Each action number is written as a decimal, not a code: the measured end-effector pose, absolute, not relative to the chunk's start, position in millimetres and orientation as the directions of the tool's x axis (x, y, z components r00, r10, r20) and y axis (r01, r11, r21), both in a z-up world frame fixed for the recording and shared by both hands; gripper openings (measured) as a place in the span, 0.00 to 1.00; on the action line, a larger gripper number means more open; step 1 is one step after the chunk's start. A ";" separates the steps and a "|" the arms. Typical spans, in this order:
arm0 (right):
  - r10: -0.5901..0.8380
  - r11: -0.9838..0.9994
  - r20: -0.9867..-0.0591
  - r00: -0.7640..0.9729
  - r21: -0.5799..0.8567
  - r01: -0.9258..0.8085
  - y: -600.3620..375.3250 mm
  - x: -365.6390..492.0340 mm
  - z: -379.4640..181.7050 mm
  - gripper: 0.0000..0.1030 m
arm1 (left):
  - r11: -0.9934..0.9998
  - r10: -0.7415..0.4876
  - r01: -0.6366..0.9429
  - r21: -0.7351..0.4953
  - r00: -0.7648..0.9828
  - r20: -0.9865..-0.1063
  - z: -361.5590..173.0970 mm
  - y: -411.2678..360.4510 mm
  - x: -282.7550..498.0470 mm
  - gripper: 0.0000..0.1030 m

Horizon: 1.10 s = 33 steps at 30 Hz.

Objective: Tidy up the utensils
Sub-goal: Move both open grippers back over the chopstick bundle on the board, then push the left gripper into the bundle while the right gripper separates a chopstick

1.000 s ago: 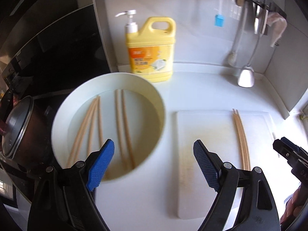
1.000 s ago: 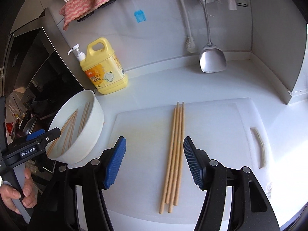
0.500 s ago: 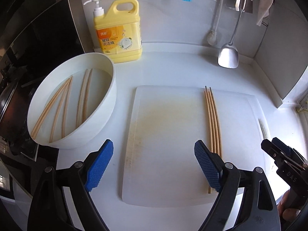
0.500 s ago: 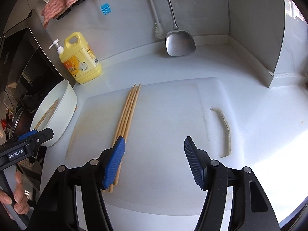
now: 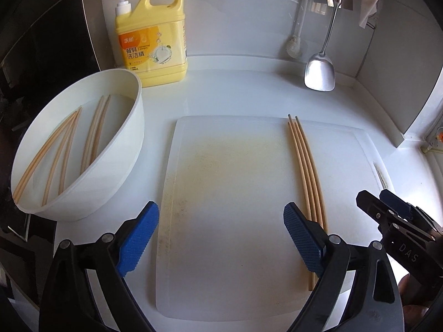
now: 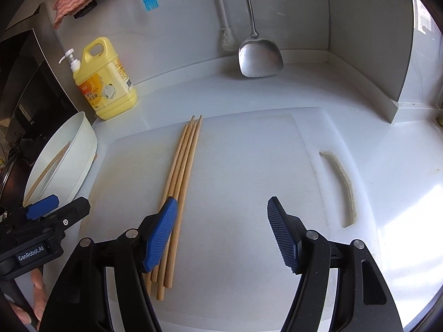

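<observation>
At the bench's left edge stood a white bowl (image 5: 80,149) with more chopsticks (image 5: 55,152) lying loose in it, a yellow soap jug (image 5: 152,47) behind it against the back wall. The left gripper (image 5: 221,242) hung over the left half of the cutting board (image 5: 227,193), its jaws spread wide and just widened further, with only bare board between them. Toward the board's middle lay a bundle of chopsticks (image 6: 180,182), side by side and touching, tips toward the back wall. The right gripper (image 6: 221,238) hovered over the board's near edge, jaws well apart and just opened a little, holding nothing; its left pad (image 6: 162,233) sat over the bundle's near ends, so the sticks lay outside the gap. To pick them up cleanly, it would probably need to shift left until the whole bundle sat between the pads, then close across the sticks so none rolled free. A metal spatula (image 6: 259,55) hung at the back wall.
</observation>
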State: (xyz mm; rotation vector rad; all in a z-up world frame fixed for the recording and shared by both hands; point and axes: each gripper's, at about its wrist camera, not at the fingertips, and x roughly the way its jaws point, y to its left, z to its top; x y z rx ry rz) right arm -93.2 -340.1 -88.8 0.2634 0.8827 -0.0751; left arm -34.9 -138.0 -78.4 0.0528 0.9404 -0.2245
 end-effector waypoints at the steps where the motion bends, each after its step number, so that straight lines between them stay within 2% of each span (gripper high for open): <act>1: 0.045 0.966 -0.774 0.632 0.194 0.169 -337.4 -91.5 -91.7 0.63 | 0.976 -0.167 0.211 -0.054 0.565 -0.808 -82.0 -137.7 -35.9 0.87; 8: 0.047 0.984 -0.774 0.632 0.144 0.104 -319.0 -85.6 -111.6 0.63 | 0.982 -0.163 0.171 -0.075 0.594 -0.788 -99.2 -135.9 -39.6 0.88; 20: 0.025 0.987 -0.773 0.634 0.118 0.105 -313.8 -82.9 -119.0 0.63 | 0.986 -0.153 0.150 -0.076 0.613 -0.775 -103.9 -136.4 -42.7 0.88; 33: -0.048 0.995 -0.771 0.635 0.021 0.100 -301.5 -80.8 -120.5 0.63 | 0.985 -0.159 0.150 -0.084 0.606 -0.779 -105.5 -133.6 -41.0 0.88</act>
